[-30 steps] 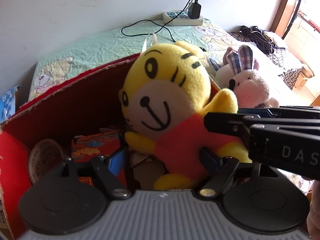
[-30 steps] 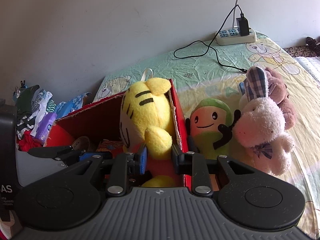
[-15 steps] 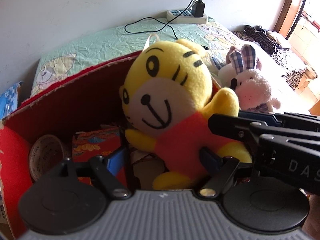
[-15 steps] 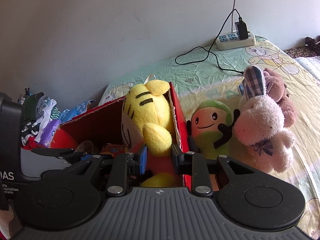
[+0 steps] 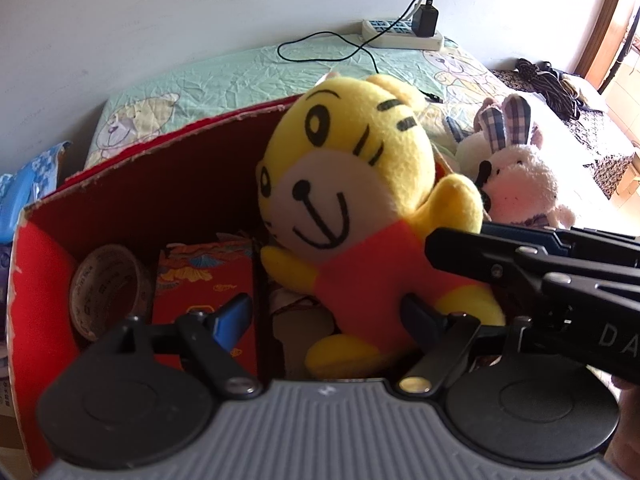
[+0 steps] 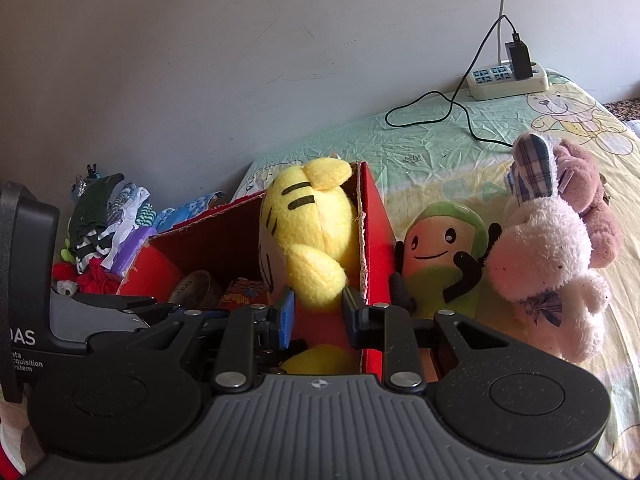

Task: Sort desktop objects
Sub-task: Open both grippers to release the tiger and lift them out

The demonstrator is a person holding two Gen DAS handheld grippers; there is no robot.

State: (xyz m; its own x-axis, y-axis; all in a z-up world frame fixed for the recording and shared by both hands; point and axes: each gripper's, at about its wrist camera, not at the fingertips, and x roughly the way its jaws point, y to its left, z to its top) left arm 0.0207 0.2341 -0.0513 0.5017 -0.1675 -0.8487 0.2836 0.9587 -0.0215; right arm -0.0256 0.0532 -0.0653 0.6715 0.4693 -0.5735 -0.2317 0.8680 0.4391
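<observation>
Very little has shifted over the last second, and that tells me the most. The yellow tiger plush (image 5: 360, 200) is sitting where it was, upright in the right-hand end of the red box (image 5: 160, 168), its back against the box wall and its feet down among the contents. It has not sunk or tipped between the frames. I read that as the box carrying it and the placing as more or less done.

My right gripper (image 6: 318, 308) has not changed its gap either. The 2 fingers are drawn in narrow on the tiger's side, just under its raised arm, with the red shirt filling the space between them, so I judge it is still pinching the toy. My left gripper (image 5: 326, 316) has drifted only slightly. It hangs over the near edge of the box with its fingers spread wide and nothing in them.

Beside the tiger in the box lie a tape roll (image 5: 106, 292) and a red patterned packet (image 5: 204, 280). Outside, on the bed sheet (image 6: 420, 152), a green plush (image 6: 444, 256) leans just beside the box wall, with a white rabbit plush (image 6: 548, 264) touching it. Those 2 look like the sorting left to do once I let the tiger go.
</observation>
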